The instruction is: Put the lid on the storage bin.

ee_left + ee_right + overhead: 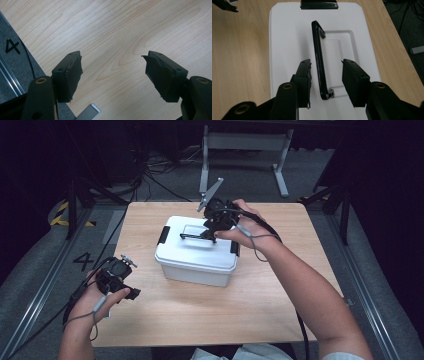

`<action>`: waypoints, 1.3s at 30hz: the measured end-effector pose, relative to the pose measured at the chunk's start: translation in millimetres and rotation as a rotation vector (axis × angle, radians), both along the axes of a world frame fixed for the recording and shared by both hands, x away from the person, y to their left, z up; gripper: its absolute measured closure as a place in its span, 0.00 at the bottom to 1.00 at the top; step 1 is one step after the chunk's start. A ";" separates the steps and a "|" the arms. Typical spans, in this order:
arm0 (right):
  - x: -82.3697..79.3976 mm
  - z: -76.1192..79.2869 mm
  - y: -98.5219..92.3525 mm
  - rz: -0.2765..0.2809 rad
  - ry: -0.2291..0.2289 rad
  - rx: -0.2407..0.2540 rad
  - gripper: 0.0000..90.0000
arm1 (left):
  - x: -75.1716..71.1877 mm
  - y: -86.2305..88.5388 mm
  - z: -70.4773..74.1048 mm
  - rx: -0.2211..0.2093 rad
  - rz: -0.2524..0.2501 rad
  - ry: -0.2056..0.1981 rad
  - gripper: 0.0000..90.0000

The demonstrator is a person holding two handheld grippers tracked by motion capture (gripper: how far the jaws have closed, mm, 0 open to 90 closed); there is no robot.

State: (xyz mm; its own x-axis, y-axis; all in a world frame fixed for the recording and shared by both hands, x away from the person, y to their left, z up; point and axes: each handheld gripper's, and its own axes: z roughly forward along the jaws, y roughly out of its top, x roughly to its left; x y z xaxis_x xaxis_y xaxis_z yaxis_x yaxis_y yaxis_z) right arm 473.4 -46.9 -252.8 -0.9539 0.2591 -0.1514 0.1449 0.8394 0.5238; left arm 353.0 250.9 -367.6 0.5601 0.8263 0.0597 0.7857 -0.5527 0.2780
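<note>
A white plastic box (196, 265) with a lid (287, 37) stands in the middle of the wooden table (165, 320). Black latches (318, 5) sit at its two ends. Its thin black handle (318, 55) stands raised from the lid's recess. My right gripper (325, 62) hovers over the lid, open, one jaw on each side of the handle, which lies nearer the left jaw. In the high view that gripper (202, 235) is at the lid's far right part. My left gripper (113, 65) is open with nothing in it over bare wood, near the table's front left edge (131, 279).
Beside the table's left edge, a "4" (82, 261) is marked on the grey floor, with a metal rail and cables running near it. A grey metal frame (245, 142) stands behind the table. Bare wood (210, 315) lies in front of the box.
</note>
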 end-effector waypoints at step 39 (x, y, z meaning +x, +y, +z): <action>-34.1 -3.8 -163.2 -0.294 0.011 0.086 0.65 | 4.5 2.3 -0.2 -0.026 0.029 0.016 0.33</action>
State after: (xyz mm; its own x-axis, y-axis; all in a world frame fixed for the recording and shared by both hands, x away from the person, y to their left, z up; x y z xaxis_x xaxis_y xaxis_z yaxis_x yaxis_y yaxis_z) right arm 439.3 -210.1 -256.6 -0.8377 0.5356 -0.1070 0.3811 0.7135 0.5880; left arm 357.5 253.2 -367.7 0.5370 0.8431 0.0296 0.8055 -0.5228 0.2789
